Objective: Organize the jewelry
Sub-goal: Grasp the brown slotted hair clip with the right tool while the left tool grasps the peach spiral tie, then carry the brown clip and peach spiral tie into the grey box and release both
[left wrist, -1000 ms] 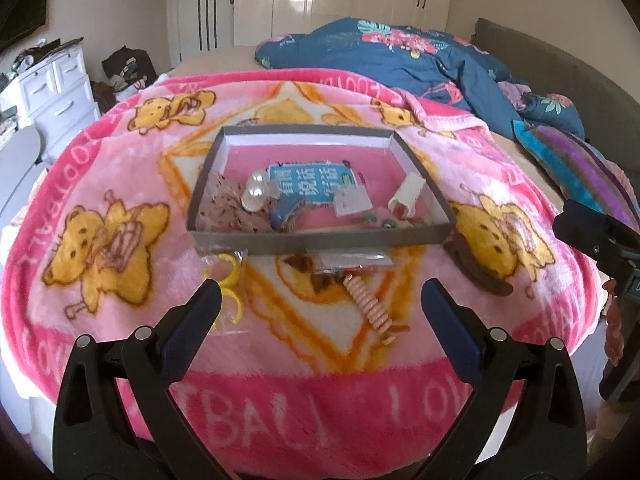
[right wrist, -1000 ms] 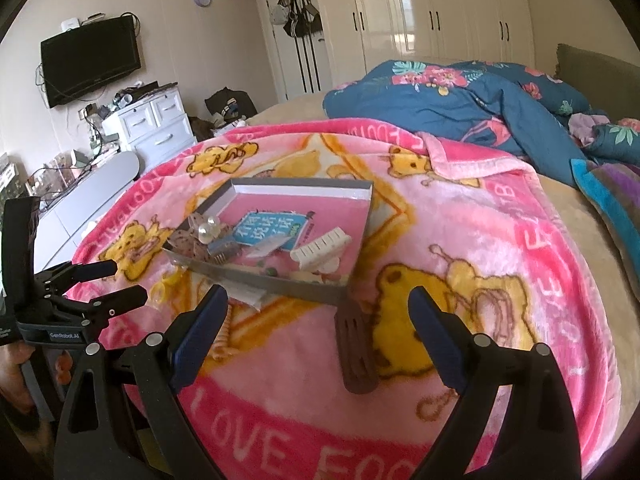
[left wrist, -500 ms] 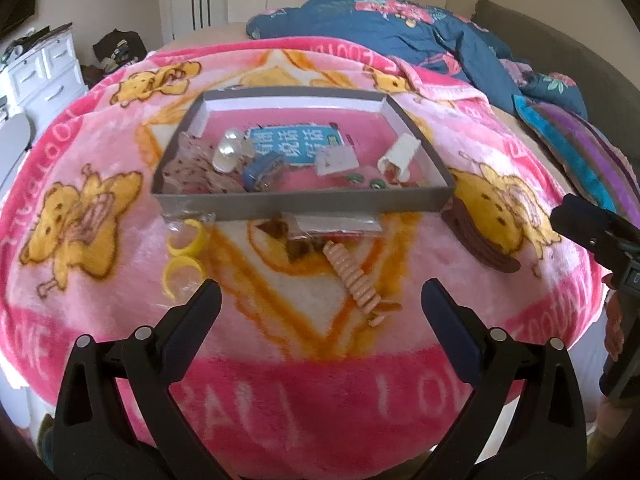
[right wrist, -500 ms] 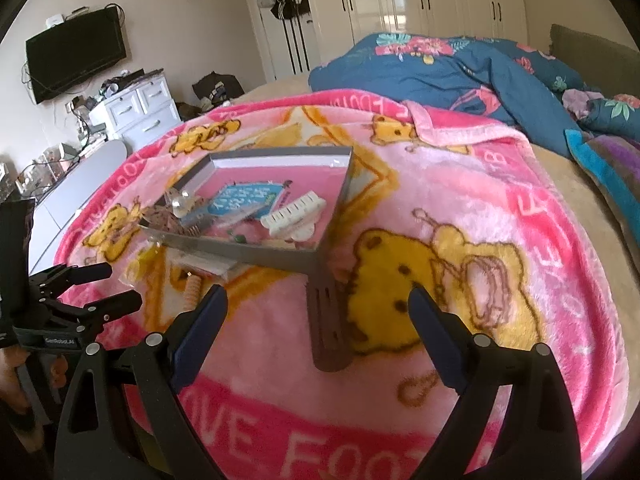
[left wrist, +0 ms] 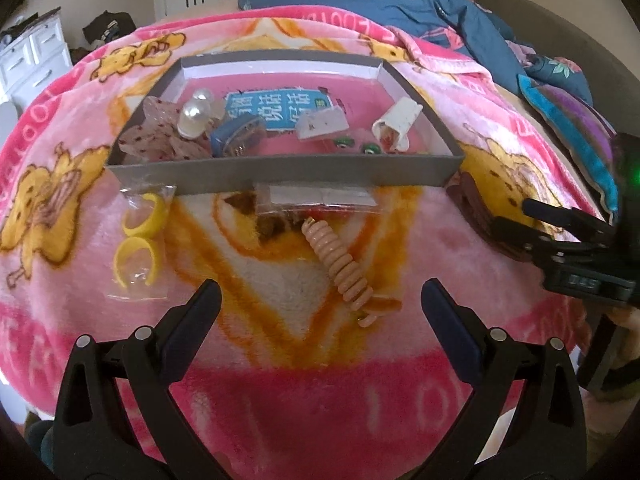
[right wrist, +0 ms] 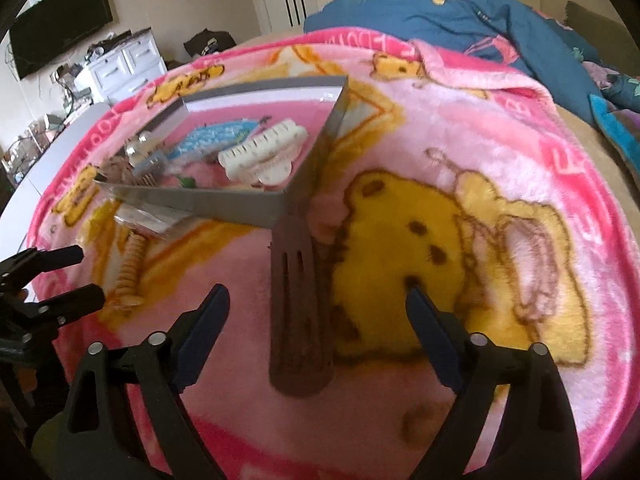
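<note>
A grey tray [left wrist: 280, 174] on the pink blanket holds several hair pieces: a pearl clip [left wrist: 194, 114], a blue clip [left wrist: 236, 136], a white claw clip [left wrist: 396, 122]. In front of it lie a beige spiral hair tie [left wrist: 340, 268], yellow rings in a clear bag [left wrist: 138, 240] and a clear packet [left wrist: 316, 200]. My left gripper [left wrist: 320, 304] is open and empty, just short of the spiral tie. My right gripper [right wrist: 316, 312] is open and empty over a brown hair clip [right wrist: 298, 300] by the tray's corner [right wrist: 284, 204]; that clip also shows in the left wrist view [left wrist: 476, 216].
The pink bear blanket [left wrist: 320, 392] covers the bed. A blue floral duvet [right wrist: 460, 16] is piled behind the tray. A white dresser [right wrist: 124, 64] and a wall TV [right wrist: 60, 28] stand at the left. The right gripper shows in the left wrist view [left wrist: 580, 232].
Both grippers have moved forward and lower toward the blanket. The spiral tie and the brown clip are now closer between their fingers. Nothing was picked up.
</note>
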The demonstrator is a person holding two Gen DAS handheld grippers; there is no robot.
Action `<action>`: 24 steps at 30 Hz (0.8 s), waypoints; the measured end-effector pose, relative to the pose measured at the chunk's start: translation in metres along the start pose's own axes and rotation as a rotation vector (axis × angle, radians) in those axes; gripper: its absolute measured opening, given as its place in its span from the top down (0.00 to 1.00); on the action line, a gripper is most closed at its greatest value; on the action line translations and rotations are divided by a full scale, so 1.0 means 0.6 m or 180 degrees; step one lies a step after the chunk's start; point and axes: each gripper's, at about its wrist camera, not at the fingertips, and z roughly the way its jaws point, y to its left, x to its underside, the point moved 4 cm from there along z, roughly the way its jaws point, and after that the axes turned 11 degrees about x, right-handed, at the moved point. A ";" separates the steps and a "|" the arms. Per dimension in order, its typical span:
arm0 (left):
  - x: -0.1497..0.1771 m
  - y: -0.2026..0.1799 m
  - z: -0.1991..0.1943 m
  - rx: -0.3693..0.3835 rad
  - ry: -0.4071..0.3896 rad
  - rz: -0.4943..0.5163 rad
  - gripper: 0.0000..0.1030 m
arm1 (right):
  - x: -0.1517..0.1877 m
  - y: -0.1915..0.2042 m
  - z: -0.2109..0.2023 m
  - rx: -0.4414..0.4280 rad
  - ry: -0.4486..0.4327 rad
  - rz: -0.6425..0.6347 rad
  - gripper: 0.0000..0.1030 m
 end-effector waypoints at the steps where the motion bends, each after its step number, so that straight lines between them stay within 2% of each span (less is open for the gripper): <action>1: 0.001 0.000 0.004 0.0002 0.0011 -0.0008 0.09 | 0.000 0.001 0.007 0.0004 0.0026 -0.0009 0.20; 3: 0.001 -0.001 0.009 0.0035 0.0029 -0.0019 0.09 | 0.002 0.002 0.019 -0.0008 0.0065 -0.0022 0.22; 6: 0.001 -0.002 0.019 0.0063 0.0051 -0.0035 0.09 | 0.005 0.008 0.026 0.0017 0.0076 -0.0077 0.31; 8: 0.001 -0.005 0.025 0.0079 0.0060 -0.0054 0.12 | 0.009 0.011 0.028 0.0013 0.0078 -0.0123 0.44; 9: 0.002 -0.009 0.030 0.0119 0.0074 -0.0047 0.18 | 0.010 0.012 0.029 -0.0005 0.0085 -0.0145 0.48; 12: 0.008 -0.027 0.045 0.0196 0.0140 -0.0005 0.27 | 0.015 0.017 0.026 -0.0116 0.0087 -0.0157 0.68; 13: 0.010 -0.036 0.052 0.0171 0.0162 0.0066 0.28 | 0.017 0.018 0.024 -0.0152 0.0095 -0.0158 0.69; 19: 0.013 -0.046 0.065 0.0066 0.0182 0.0174 0.65 | 0.031 0.028 0.001 -0.0298 0.0103 -0.0166 0.69; 24: 0.019 -0.038 0.053 0.0165 0.0189 0.0164 0.71 | 0.044 0.037 -0.030 -0.0484 0.0093 -0.0085 0.69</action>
